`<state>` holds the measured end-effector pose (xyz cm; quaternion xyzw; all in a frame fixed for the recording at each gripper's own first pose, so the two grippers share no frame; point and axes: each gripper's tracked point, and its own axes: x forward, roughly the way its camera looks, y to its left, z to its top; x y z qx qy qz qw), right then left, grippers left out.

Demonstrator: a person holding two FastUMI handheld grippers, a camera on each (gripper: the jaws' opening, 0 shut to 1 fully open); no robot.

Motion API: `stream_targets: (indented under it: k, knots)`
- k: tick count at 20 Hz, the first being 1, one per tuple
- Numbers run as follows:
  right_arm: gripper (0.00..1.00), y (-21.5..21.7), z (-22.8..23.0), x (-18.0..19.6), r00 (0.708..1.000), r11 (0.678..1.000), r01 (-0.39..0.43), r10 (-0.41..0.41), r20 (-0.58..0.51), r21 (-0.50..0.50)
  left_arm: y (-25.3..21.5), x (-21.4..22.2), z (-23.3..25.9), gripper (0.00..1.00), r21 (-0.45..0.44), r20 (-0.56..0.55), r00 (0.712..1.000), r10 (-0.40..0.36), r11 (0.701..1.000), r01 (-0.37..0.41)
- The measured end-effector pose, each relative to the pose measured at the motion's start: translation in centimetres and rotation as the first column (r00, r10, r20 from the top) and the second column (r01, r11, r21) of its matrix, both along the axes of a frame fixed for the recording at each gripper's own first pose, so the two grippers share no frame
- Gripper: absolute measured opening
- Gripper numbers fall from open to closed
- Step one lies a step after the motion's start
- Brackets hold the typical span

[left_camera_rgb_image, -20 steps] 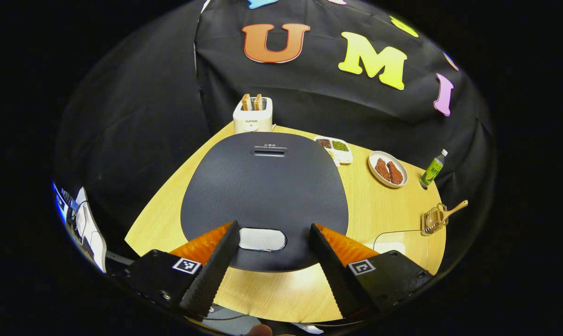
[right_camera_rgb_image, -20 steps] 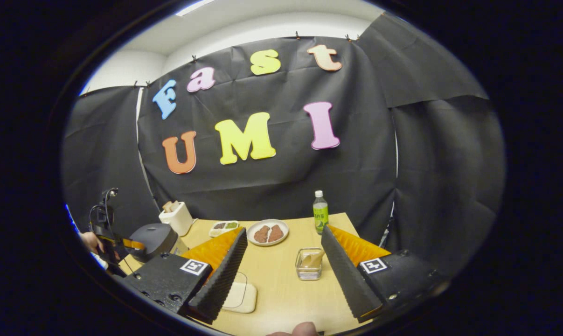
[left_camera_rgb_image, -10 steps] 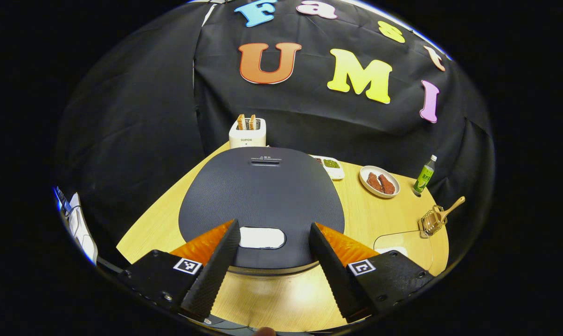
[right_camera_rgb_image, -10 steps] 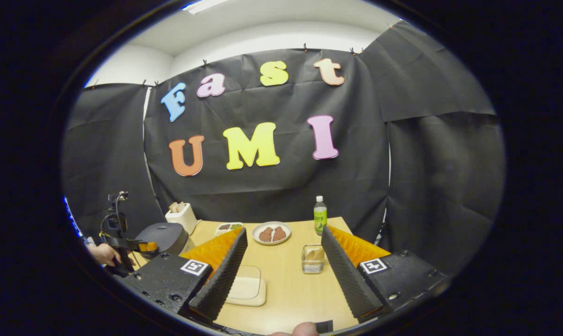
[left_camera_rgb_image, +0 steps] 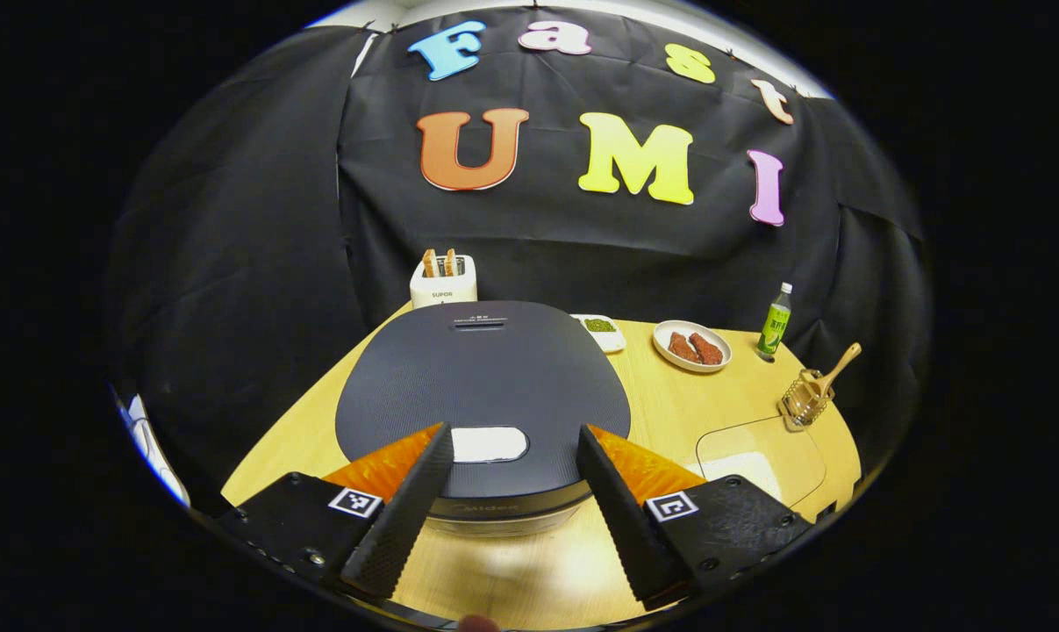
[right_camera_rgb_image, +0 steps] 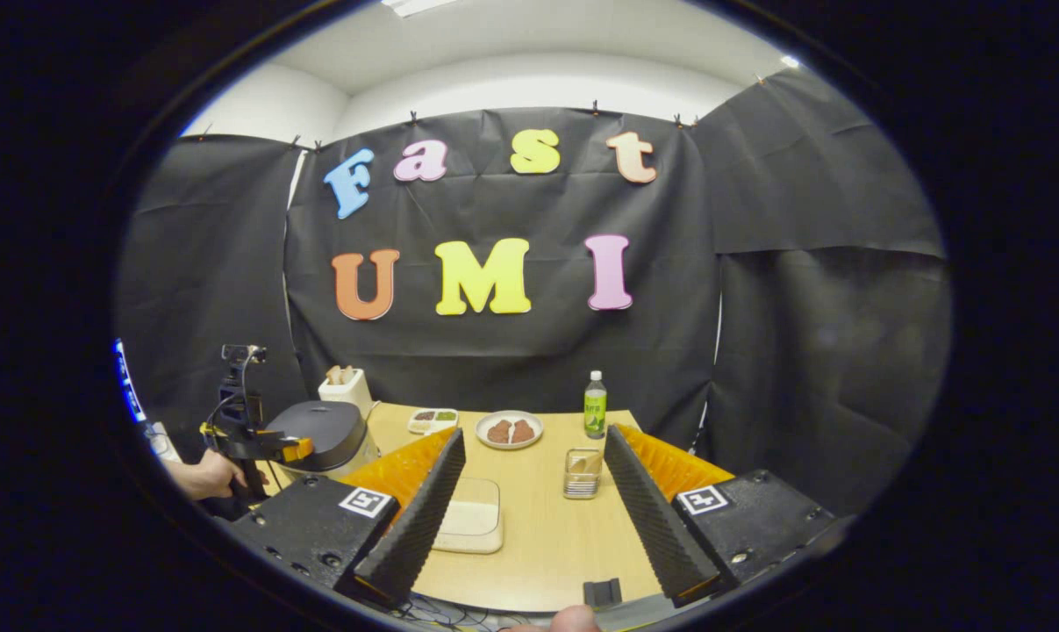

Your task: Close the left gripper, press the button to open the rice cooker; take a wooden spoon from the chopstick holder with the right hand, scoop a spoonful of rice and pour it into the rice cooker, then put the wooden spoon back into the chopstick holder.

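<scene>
Backing away, the left gripper (left_camera_rgb_image: 511, 491) gapes wide, empty; bring its fingers together, then press the dark rice cooker's (left_camera_rgb_image: 481, 386) pale oval button (left_camera_rgb_image: 489, 444) at twelve o'clock.

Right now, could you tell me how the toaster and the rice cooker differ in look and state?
The toaster is white and boxy; the rice cooker is dark, wide and rounded. The toaster holds two bread slices upright in its slots; the rice cooker's lid is shut. Both stand on the wooden table.

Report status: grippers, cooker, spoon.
Left gripper open, short of lid button. Right gripper open, empty. Rice cooker shut; wooden spoon in chopstick holder. Path unobstructed.
</scene>
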<state>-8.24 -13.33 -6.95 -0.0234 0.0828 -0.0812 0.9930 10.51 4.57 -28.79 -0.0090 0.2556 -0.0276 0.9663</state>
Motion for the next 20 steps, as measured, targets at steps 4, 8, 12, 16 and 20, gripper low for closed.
stream_targets:
  k: [4, 8, 12, 16, 20]
  knots:
    - [1.0, 0.6, 0.7, 0.4, 1.0, 1.0, -0.014, 0.015, 0.022, -0.01, 0.4, -0.5, 1.0, 0.94, -0.067, 0.016, 0.999, 0.028, 0.997, -0.027]
    - [1.0, 0.8, 1.8, 1.5, 0.999, 1.0, -0.021, 0.021, 0.044, -0.019, 0.9, -1.1, 7.2, 0.95, -0.106, 0.149, 0.988, 0.035, 0.994, -0.019]
    - [1.0, 2.3, 3.5, 2.9, 0.995, 0.999, -0.032, 0.032, 0.09, -0.003, 0.9, -3.3, 16.9, 0.95, -0.107, 0.317, 0.948, 0.026, 0.994, 0.008]
    - [1.0, 5.5, 5.3, 2.8, 0.989, 0.998, -0.06, 0.059, 0.136, 0.006, -0.5, -8.1, 23.4, 0.95, -0.048, 0.43, 0.903, -0.004, 0.998, 0.027]
    - [1.0, 8.2, 6.7, 0.6, 0.981, 0.999, -0.048, 0.044, 0.187, 0.02, -1.9, -13.8, 26.9, 0.95, -0.121, 0.473, 0.881, 0.018, 0.992, 0.044]
